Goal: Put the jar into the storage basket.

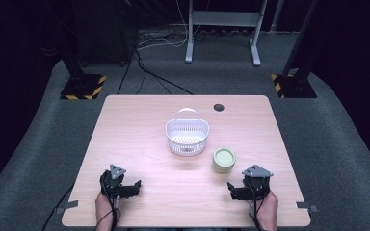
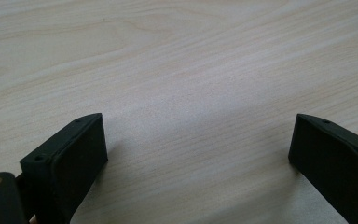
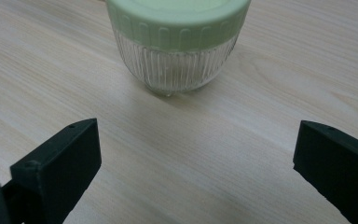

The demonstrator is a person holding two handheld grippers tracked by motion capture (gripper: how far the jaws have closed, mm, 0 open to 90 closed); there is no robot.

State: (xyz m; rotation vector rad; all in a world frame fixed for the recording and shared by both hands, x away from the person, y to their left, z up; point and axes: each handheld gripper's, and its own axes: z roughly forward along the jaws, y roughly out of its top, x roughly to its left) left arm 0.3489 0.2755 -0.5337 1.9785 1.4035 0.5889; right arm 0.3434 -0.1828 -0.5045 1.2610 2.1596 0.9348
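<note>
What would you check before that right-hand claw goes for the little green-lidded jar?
1. Right gripper open wide enough for the jar: ok, jaws stand far apart.
2. Glass jar upright, straight ahead of that gripper: ok.
3. Green lid seated on the jar: ok, looks level; tightness cannot tell.
4. Bare table between jaws and jar: ok.
5. White basket apart from the jar: ok, a gap shows in the high view.
6. Left gripper out of the way: ok, open, over bare wood at the table's left.
</note>
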